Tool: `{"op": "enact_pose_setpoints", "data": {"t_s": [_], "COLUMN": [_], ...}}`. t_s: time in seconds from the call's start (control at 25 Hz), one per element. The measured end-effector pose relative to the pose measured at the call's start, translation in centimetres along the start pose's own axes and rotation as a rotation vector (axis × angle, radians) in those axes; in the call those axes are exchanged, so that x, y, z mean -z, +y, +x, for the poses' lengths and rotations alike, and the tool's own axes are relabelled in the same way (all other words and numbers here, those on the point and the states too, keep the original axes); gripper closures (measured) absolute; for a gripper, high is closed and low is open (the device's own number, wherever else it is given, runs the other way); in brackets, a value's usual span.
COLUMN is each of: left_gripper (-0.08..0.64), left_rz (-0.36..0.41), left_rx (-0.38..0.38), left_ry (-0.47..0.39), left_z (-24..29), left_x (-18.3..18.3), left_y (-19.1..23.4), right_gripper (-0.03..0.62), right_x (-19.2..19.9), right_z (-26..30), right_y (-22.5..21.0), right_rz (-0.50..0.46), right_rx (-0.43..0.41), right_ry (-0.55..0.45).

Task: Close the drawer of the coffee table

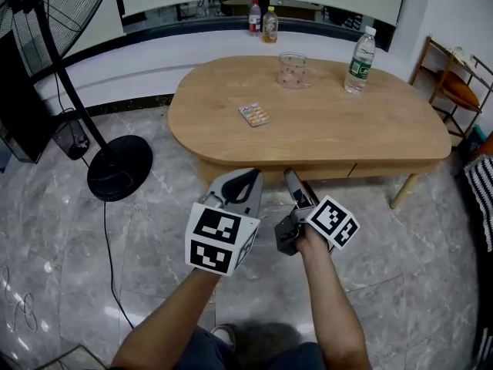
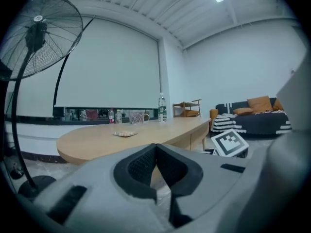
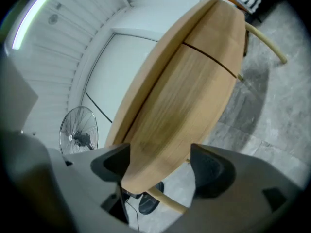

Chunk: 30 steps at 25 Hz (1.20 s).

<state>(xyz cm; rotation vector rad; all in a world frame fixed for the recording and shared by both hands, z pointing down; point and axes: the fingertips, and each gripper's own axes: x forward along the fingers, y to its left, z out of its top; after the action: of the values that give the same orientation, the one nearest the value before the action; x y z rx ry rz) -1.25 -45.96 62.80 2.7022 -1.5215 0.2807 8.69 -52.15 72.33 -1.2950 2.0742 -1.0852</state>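
Tabletop (image 1: 308, 122) overhang half-hides the drawer (image 1: 331, 173) front; right tool (image 3: 160, 165) spread, left tool (image 2: 155, 152) pressed together.

Coffee table (image 1: 323, 129): oval, light wood, pale slanted legs, stands on grey marble floor (image 1: 154, 230). Drawer (image 1: 331, 171) sits in the side panel under the worktop on the near long side, same wood with a plain front (image 3: 180, 101). It looks pushed in, flush with the panel, with a thin dark seam at its right end.

Coffee table (image 1: 331, 126) with bottle (image 1: 359, 60), cup (image 1: 293, 71), packet (image 1: 254, 114)
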Motion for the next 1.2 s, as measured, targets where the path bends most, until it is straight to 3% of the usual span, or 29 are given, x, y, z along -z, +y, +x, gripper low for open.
{"op": "enact_pose_setpoints", "data": {"t_s": [0.24, 0.4, 0.64, 0.84, 0.96, 1.2], "left_gripper": [0.558, 0.558, 0.558, 0.558, 0.558, 0.558], "left_rz": [0.028, 0.031, 0.017, -0.008, 0.013, 0.04], "left_rx": [0.018, 0.036, 0.071, 0.08, 0.084, 0.064], "left_ry": [0.043, 0.081, 0.126, 0.138, 0.151, 0.132], "left_z": [-2.1, -3.6, -6.7, -10.1, -12.0, -15.4], "left_x": [-4.6, -10.7, -22.4, -33.0, -39.0, -47.8], "left_y": [1.0, 1.6, 3.6, 6.0, 7.9, 11.0], "right_gripper": [0.266, 0.288, 0.315, 0.374, 0.4, 0.47], "right_x": [-3.6, -8.5, -15.9, -21.6, -24.2, -27.8], "right_z": [-4.2, -5.7, -4.9, -5.0, -4.5, -3.8], "right_y": [5.4, 10.8, 23.3, 34.9, 41.6, 52.2], "right_rz": [-0.1, -0.22, -0.363, -0.468, -0.563, -0.732], "right_rx": [0.025, 0.07, 0.082, 0.078, 0.067, 0.044], "right_ry": [0.081, 0.131, 0.187, 0.238, 0.264, 0.283]}}
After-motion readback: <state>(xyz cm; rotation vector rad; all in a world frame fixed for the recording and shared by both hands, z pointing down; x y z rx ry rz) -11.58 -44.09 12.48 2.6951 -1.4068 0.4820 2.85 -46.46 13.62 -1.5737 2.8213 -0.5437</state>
